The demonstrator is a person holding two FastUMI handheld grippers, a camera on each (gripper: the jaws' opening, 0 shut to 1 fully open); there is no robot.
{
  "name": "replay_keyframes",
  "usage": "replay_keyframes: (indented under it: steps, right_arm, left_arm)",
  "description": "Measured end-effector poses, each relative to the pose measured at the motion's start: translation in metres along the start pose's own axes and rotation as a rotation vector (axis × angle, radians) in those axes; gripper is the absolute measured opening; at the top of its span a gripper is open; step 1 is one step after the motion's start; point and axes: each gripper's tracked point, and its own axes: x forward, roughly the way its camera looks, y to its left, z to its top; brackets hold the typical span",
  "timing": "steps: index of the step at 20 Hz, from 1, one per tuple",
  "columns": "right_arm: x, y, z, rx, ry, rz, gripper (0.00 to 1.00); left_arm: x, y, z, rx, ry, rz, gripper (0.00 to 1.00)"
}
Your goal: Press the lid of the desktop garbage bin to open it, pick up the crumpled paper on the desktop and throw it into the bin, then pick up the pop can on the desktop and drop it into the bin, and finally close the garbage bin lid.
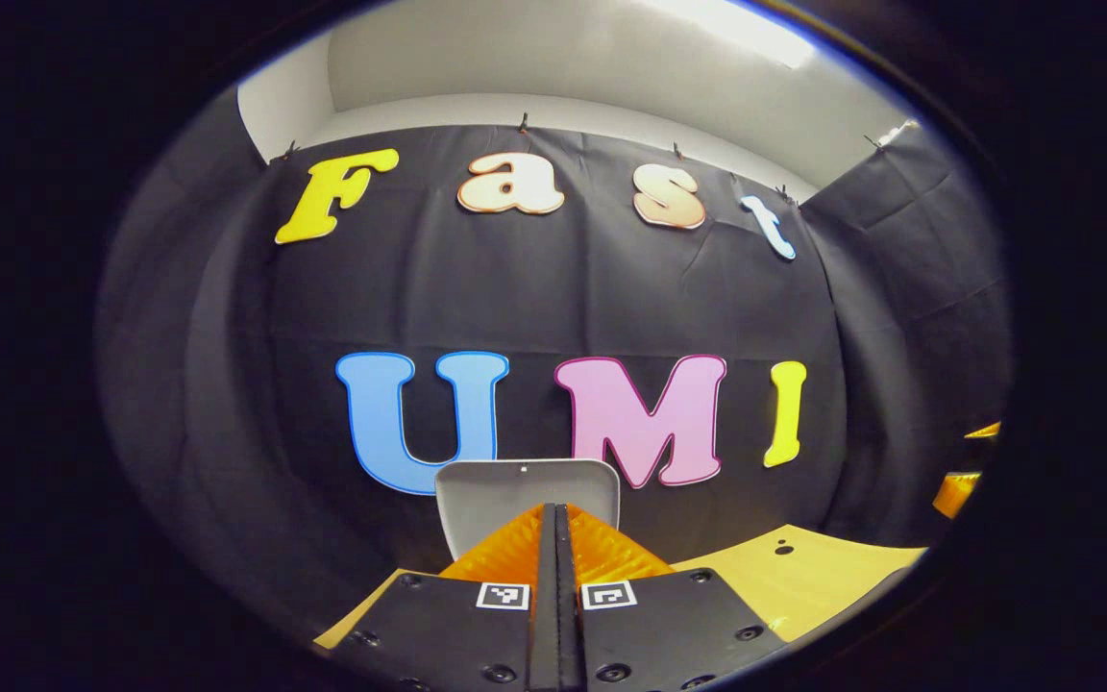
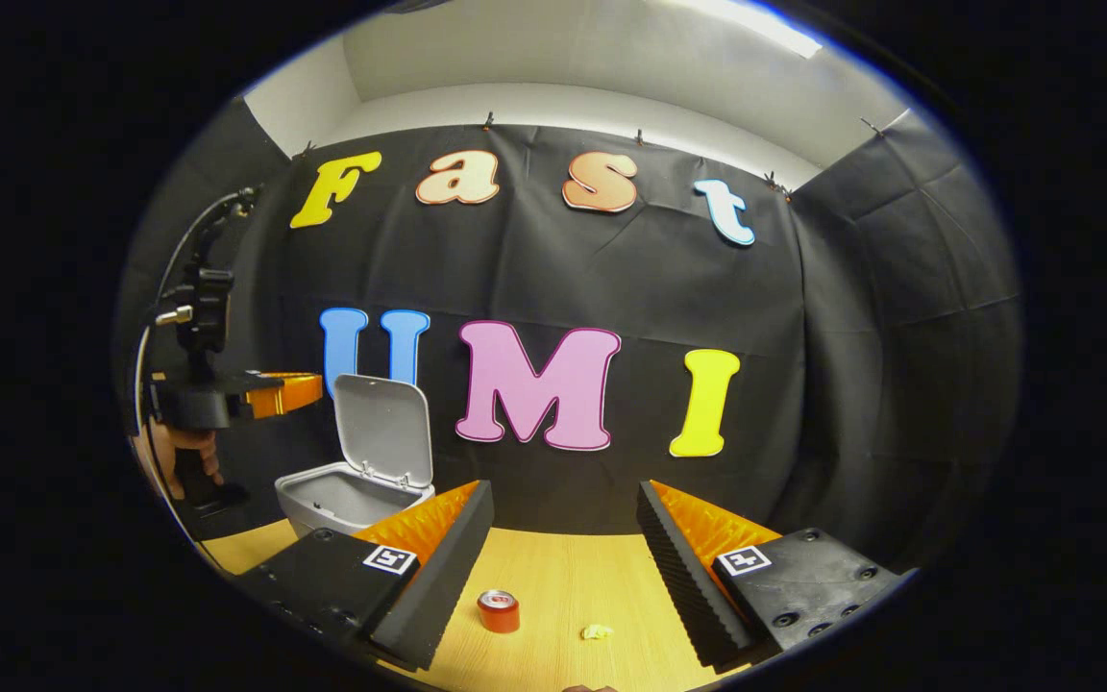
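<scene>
The left gripper (image 2: 308, 389), held in a hand (image 2: 184, 452), is raised level just left of the bin's lid (image 2: 385, 428), its jaws pressed together with nothing between them. The right gripper (image 2: 563, 548) hangs above the wooden table (image 2: 563, 577), jaws spread wide and empty. The grey plastic bin (image 2: 347, 500) stands open, its rounded lid upright. Right of the bin, between the right jaws, lie a squat red pop can (image 2: 498, 610) and a small crumpled paper (image 2: 597, 631)
</scene>
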Motion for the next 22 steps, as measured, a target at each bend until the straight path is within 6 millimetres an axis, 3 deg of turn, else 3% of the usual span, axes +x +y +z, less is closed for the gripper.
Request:
replay_keyframes:
  steps: [6,10,11,13,16,22]
  right_arm:
    - [-0.001,0.003,0.001,0.009,-0.001,-0.001,0.97]
    - [0.002,0.000,-0.008,0.018,0.022,-0.009,0.97]
    - [0.002,-0.002,-0.010,0.020,0.029,-0.011,0.97]
    - [0.004,-0.004,-0.016,0.020,0.044,-0.013,0.97]
    - [0.009,-0.009,-0.028,0.011,0.073,-0.014,0.97]
    - [0.043,-0.020,-0.080,0.026,0.243,0.020,0.97]
  left_arm:
    - [-0.045,-0.027,0.018,0.030,0.004,-0.045,0.07]
    - [-0.059,-0.053,0.000,-0.024,0.077,-0.096,0.28]
    - [-0.062,-0.060,-0.002,-0.033,0.087,-0.112,0.45]
    - [-0.065,-0.066,-0.005,-0.041,0.077,-0.120,0.96]
    - [-0.069,-0.074,-0.004,-0.038,0.059,-0.126,0.93]
    - [-0.068,-0.079,-0.019,-0.071,0.095,-0.095,0.93]
